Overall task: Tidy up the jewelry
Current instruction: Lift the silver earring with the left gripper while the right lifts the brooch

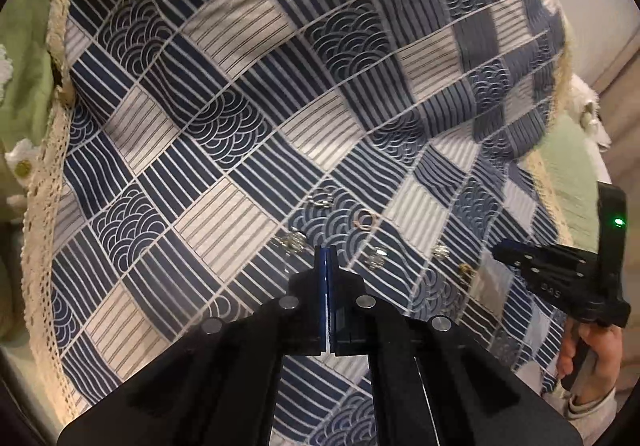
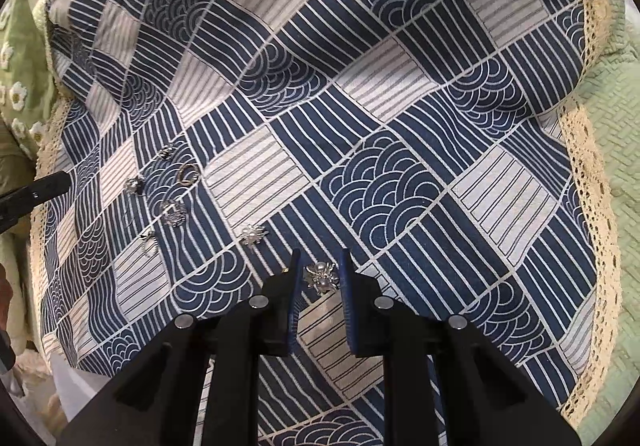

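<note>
Several small jewelry pieces lie on a blue and white patterned cloth. In the right wrist view a silver pearl brooch lies between the fingers of my open right gripper, on the cloth. A silver flower piece, a silver cluster, a gold ring and other silver bits lie to the left. My left gripper is shut and empty, just in front of a silver piece, a gold ring and silver earrings. The right gripper also shows in the left wrist view.
The cloth has a cream lace border and lies on green bedding with daisy trim. A hand holds the right gripper's handle.
</note>
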A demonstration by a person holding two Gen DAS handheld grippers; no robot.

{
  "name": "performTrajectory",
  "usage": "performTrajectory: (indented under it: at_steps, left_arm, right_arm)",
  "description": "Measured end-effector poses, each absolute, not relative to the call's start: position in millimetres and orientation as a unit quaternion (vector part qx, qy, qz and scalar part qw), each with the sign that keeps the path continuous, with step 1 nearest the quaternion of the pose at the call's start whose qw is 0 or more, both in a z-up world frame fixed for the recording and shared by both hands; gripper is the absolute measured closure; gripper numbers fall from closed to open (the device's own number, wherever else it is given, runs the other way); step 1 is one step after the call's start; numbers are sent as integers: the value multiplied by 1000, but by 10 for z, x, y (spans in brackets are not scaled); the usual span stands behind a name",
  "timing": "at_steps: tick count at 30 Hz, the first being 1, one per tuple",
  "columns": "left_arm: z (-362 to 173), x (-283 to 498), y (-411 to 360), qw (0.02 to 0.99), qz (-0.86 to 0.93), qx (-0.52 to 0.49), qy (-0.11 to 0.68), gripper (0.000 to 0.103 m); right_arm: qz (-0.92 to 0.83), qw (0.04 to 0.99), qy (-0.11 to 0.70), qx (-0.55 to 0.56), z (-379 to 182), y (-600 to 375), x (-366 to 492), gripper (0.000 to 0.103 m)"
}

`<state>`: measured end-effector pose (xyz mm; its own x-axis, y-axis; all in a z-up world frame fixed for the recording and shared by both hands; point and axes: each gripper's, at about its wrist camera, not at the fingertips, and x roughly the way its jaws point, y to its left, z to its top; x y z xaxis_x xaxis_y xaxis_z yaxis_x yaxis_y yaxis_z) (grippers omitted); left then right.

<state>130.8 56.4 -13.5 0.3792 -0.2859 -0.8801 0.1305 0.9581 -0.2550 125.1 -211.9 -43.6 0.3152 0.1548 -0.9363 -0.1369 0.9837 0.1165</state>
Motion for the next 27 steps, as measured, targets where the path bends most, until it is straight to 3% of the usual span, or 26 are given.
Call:
performTrajectory:
  at_steps: [5, 14, 17, 18, 19, 24, 26, 27]
  left_arm:
    - [48, 1187, 510, 833, -134, -57, 533, 102]
    - [-568, 1566, 343, 815, -78, -16, 574, 98]
    - [-744, 1674, 319, 807, -79, -17, 585, 79]
    - [-783, 1694, 317, 807, -78, -16, 585, 64]
    - [-822, 1707, 320, 807, -76, -16, 585, 56]
    - [-921, 1725, 344, 804, -80, -21, 588, 56]
    - [-957, 1724, 377, 802, -79, -27, 591, 61]
    - [-980, 1728, 391, 799, -82, -34, 595, 72]
  right_arm:
    - [104, 817, 566, 2, -283, -2036, 1138, 84]
    - [108, 814, 571, -11, -338, -1907, 1121, 84]
    - [105, 812, 574, -14, -381, -1915, 1141, 84]
    - [105, 811, 575, -15, -395, -1914, 1147, 84]
    - [105, 810, 576, -16, -407, -1912, 1151, 84]
    - [104, 807, 581, -22, -467, -1894, 1167, 84]
    - [103, 805, 583, -23, -484, -1891, 1170, 84]
    - [103, 805, 584, -23, -490, -1893, 1170, 84]
